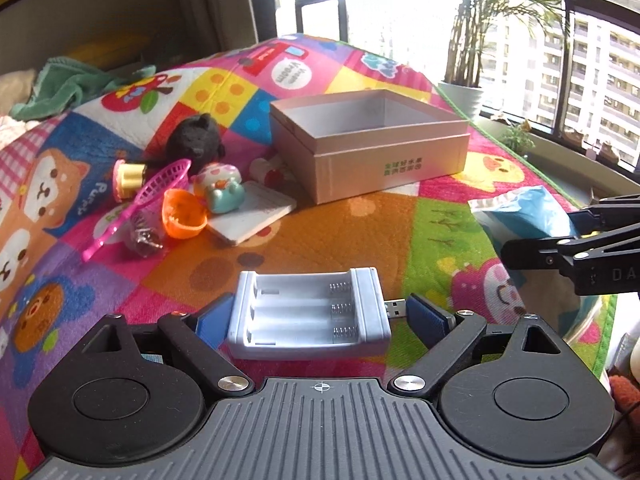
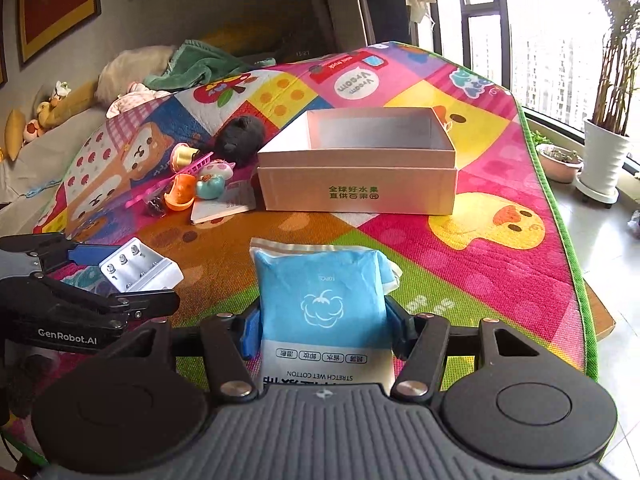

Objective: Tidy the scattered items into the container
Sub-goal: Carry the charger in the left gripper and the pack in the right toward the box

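An open cardboard box [image 1: 372, 160] [image 2: 356, 192] stands empty on the colourful play mat. My left gripper [image 1: 320, 312] is shut on a white battery charger [image 1: 308, 312], one blue pad on its left side, the other against its USB plug; the right wrist view shows this charger [image 2: 140, 268] tilted just above the mat. My right gripper [image 2: 324, 332] is shut on a blue wet-cotton pack [image 2: 320, 280] [image 1: 524, 212], held short of the box. Left of the box lie a black plush [image 1: 196, 140], pink basket [image 1: 160, 184], orange capsule [image 1: 182, 216], teal toy [image 1: 222, 188] and white card [image 1: 256, 216].
A green towel [image 1: 72, 84] and soft toys lie at the mat's far left. The mat's green edge [image 2: 576, 280] drops to a tiled floor on the right. Potted plants [image 2: 604, 160] stand by the window.
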The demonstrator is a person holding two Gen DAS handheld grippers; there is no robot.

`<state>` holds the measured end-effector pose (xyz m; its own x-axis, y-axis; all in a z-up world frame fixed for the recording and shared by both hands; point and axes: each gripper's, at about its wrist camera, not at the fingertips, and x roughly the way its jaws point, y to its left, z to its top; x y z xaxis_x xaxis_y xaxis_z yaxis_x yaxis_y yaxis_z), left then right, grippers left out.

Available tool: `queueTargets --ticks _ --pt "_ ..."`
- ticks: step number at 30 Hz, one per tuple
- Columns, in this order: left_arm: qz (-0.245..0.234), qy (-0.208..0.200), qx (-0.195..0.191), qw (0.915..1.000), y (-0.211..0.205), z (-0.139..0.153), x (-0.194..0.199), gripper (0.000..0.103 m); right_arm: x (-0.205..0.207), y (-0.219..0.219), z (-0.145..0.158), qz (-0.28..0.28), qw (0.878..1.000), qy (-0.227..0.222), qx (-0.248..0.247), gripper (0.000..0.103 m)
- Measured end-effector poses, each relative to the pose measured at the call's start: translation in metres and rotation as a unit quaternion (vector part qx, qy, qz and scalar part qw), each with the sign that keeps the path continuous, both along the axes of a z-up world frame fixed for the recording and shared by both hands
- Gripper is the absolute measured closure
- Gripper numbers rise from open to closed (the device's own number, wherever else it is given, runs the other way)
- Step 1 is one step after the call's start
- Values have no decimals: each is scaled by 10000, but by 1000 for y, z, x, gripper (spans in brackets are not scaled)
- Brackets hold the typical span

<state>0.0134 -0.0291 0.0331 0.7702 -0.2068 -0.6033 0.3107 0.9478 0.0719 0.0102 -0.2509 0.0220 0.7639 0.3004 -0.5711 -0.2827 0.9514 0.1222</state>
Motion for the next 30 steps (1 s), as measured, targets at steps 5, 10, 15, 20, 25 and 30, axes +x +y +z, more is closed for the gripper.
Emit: queueTargets --ticks 5,10,15,20,25,30 --pt "-263 -175 28 9995 -14 12 2 9 2 -10 9 -67 9999 -74 80 44" --pt "-457 -227 70 9987 -24 13 14 9 10 -16 13 -125 9998 -54 121 45" --pt "-527 -273 75 9982 -29 14 35 8 28 -22 18 -164 9997 -56 162 50" --pt "-583 -222 4 9981 -29 14 54 9 50 -27 19 -162 9993 6 335 55" --pt "-674 46 -65 9977 -24 2 53 8 53 -29 3 -11 9990 177 406 18" --pt "-579 351 -112 9976 -16 -17 51 8 43 -19 -15 278 9989 287 251 8"
